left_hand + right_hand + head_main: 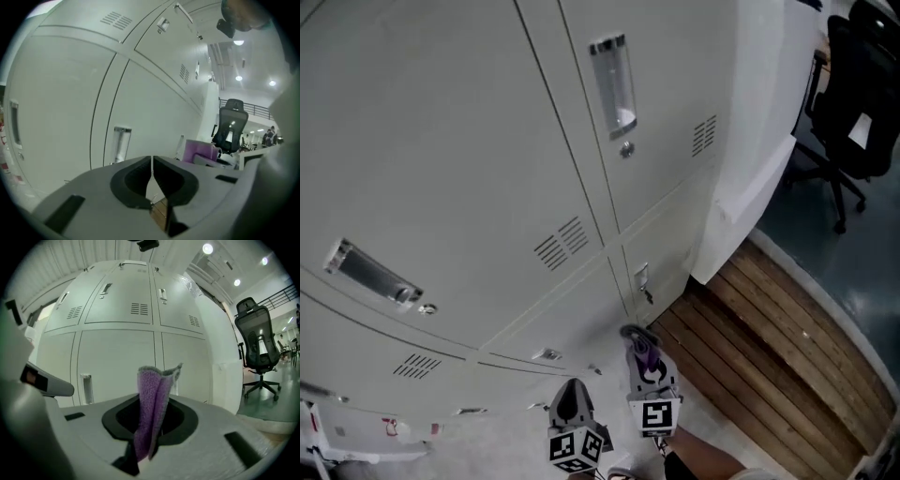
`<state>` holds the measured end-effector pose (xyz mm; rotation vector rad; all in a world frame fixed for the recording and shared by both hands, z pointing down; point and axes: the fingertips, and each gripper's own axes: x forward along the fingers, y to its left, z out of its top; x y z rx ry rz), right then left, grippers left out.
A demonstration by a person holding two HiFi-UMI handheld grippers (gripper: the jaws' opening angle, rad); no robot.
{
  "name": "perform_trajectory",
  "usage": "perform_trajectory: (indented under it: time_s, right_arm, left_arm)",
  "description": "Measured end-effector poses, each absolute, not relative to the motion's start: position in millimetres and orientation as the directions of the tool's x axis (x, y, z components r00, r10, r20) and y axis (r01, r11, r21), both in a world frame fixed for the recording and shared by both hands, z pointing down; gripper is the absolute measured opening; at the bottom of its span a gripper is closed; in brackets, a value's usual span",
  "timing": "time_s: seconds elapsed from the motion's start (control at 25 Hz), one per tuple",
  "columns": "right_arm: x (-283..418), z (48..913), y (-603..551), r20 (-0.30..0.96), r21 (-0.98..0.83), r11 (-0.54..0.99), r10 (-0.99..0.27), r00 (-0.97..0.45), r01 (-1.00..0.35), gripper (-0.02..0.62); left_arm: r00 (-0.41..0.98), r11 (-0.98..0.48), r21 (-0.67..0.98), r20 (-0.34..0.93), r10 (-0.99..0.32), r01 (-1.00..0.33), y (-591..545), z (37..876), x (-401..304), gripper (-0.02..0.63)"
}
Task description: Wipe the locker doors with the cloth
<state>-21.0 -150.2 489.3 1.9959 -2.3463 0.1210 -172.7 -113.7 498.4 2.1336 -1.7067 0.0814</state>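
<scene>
Pale grey locker doors (pixel 441 141) fill most of the head view, with recessed handles (pixel 612 82) and vent slots (pixel 562 242). My right gripper (pixel 639 349) is low in that view, shut on a folded purple cloth (pixel 152 404) that sticks up between its jaws. The cloth (pixel 642 350) hangs short of the doors, touching nothing. My left gripper (pixel 573 401) sits beside the right one, shut with nothing in it. In the left gripper view the jaws meet in a thin line and the locker doors (pixel 70 103) stand ahead.
A wooden plank floor (pixel 769 356) runs along the lockers' right side. A white panel (pixel 759 187) leans at the locker's end. A black office chair (pixel 853 103) stands at the far right on blue-grey floor. Lower locker doors (pixel 117 362) face the right gripper.
</scene>
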Motion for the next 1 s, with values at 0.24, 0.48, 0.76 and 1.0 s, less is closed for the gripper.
perform_trajectory:
  time_s: [0.24, 0.48, 0.76, 1.0]
  right_arm:
    - [-38, 408, -115, 0.124, -0.057, 0.146, -0.981, -0.152, -0.988, 0.067]
    - [-69, 329, -67, 0.177, -0.06, 0.2, -0.962, -0.207, -0.978, 0.067]
    - [-114, 250, -18, 0.169, -0.051, 0.333, -0.926, -0.337, -0.942, 0.067]
    - [-152, 196, -4, 0.106, 0.012, 0.446, -0.89, -0.443, -0.895, 0.067]
  left_arm:
    - [0.256, -0.177, 0.285, 0.269, -0.928, -0.942, -82, 402, -190, 0.017]
    - [0.211, -0.139, 0.267, 0.266, -0.941, -0.954, -29, 324, -237, 0.017]
    - [0.13, -0.089, 0.226, 0.172, -0.976, -0.97, 15, 244, -293, 0.017]
    - [0.028, -0.009, 0.204, 0.091, -0.995, -0.979, 29, 181, -330, 0.017]
